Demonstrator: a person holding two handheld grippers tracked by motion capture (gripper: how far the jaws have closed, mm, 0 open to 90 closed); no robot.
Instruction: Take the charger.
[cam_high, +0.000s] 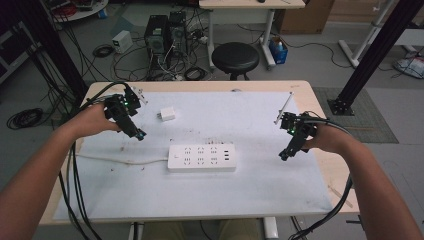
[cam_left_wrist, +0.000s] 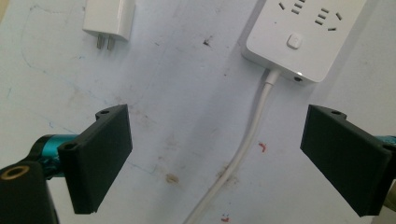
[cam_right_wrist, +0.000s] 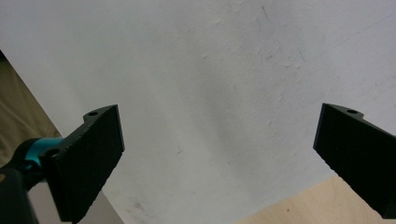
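Observation:
A white power strip (cam_high: 201, 157) lies in the middle of the white mat (cam_high: 260, 185), its cord (cam_high: 120, 160) running left. The strip's switch end (cam_left_wrist: 303, 37) and cord (cam_left_wrist: 243, 149) also show in the left gripper view. A small white plug adapter (cam_high: 167, 114) lies behind it, prongs toward the left; in the left gripper view the adapter (cam_left_wrist: 109, 21) is at top left. My left gripper (cam_high: 134, 131) hovers open at the mat's left, above the cord (cam_left_wrist: 215, 144). My right gripper (cam_high: 286, 154) stands open at the mat's right edge, over bare mat (cam_right_wrist: 219, 149).
The wooden table (cam_high: 320, 100) edges the mat on all sides. A thin white stick (cam_high: 285, 106) rises behind the right hand. Beyond the table stand a black stool (cam_high: 235, 57), computer towers (cam_high: 165, 32) and loose floor cables (cam_high: 25, 117). Black gripper cables (cam_high: 75, 180) hang off the left side.

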